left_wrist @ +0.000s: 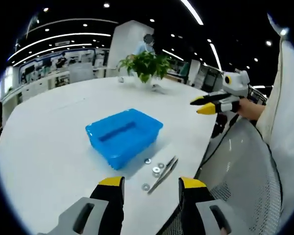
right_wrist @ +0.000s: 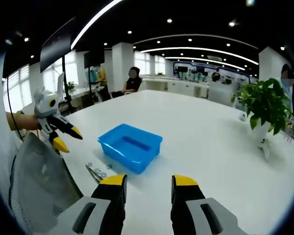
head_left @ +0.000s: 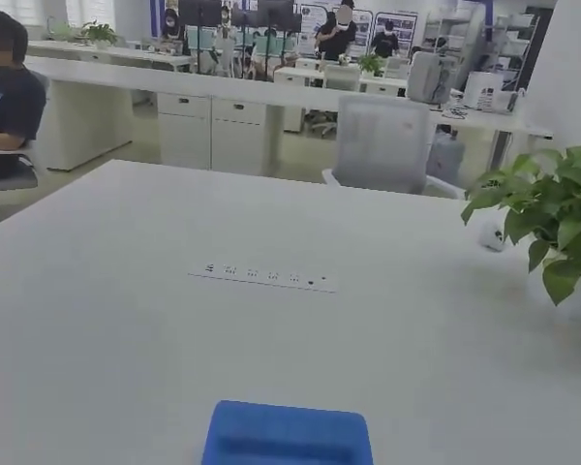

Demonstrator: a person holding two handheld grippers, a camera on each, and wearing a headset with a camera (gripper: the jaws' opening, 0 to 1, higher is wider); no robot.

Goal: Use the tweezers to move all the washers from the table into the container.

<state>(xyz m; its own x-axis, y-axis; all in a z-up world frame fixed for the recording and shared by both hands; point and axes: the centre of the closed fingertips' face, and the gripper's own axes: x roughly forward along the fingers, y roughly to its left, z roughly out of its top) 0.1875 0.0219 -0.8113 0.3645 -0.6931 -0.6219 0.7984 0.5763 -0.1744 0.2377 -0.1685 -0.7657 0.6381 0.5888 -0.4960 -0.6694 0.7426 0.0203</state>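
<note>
Two handheld grippers hover at the near edge of a plain white tabletop (head_left: 126,320) in a bright open-plan office. Seen from its own camera, the left gripper (left_wrist: 152,183) has its yellow-tipped jaws spread apart with nothing between them. The right gripper (right_wrist: 148,181) is likewise spread and empty. A shallow blue container (left_wrist: 123,134) sits on the tabletop near that edge, its inside bare as far as can be seen. A few small metal washers (left_wrist: 156,170) lie just beside it on the near side. Silver tweezers (left_wrist: 164,174) rest next to the washers, untouched. A leafy potted plant (head_left: 552,213) stands towards the far right, and a socket strip (head_left: 263,277) is set flush in the middle of the tabletop. A grey mesh chair (head_left: 382,145) stands behind the tabletop, and a seated person (head_left: 5,97) is at the left. Posters (head_left: 392,24) on the far wall are too small to read.
</note>
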